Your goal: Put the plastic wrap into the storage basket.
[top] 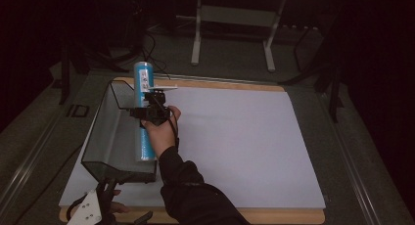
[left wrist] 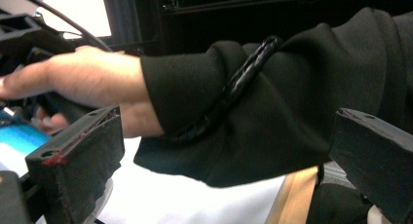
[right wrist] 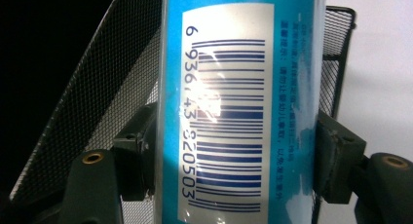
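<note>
A long blue tube [top: 145, 112] with a white barcode label lies lengthwise over the right rim of a black mesh basket [top: 108, 137]. My right gripper [top: 152, 111] is shut on the tube near its middle, held by a hand in a black sleeve. In the right gripper view the jaws press on both sides of the tube [right wrist: 241, 112], with the mesh basket [right wrist: 97, 102] behind it. My left gripper [top: 93, 210] rests at the table's front left corner. Its jaws stand apart with nothing between them [left wrist: 219, 175], facing the other arm's sleeve [left wrist: 272, 102].
A white sheet [top: 235, 137] covers the wooden table board [top: 274, 216]. A metal stand [top: 235, 19] and cables lie on the dark floor behind the table.
</note>
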Demonstrator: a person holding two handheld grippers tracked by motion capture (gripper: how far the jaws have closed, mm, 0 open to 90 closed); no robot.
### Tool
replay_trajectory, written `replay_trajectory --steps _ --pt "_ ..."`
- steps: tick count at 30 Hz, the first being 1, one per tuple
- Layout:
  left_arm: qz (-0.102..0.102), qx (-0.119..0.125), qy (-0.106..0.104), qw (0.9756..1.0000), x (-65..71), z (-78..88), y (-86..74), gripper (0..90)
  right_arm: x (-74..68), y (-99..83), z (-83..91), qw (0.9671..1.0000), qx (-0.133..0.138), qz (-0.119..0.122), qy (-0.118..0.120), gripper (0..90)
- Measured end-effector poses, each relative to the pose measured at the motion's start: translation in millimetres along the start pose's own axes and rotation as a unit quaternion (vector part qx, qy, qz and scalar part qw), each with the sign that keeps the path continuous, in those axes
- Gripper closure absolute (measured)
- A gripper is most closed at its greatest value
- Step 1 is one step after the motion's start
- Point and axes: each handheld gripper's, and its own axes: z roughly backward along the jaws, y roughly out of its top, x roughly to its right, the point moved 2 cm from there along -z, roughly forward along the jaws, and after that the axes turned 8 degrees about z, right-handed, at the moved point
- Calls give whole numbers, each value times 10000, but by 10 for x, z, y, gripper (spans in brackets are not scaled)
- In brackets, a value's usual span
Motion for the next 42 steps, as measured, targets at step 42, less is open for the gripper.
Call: replay_trajectory --steps 42 --pt "47 -48 13 10000 -9 9 -14 6 14 -344 -596 9951 -602 264 -740 303"
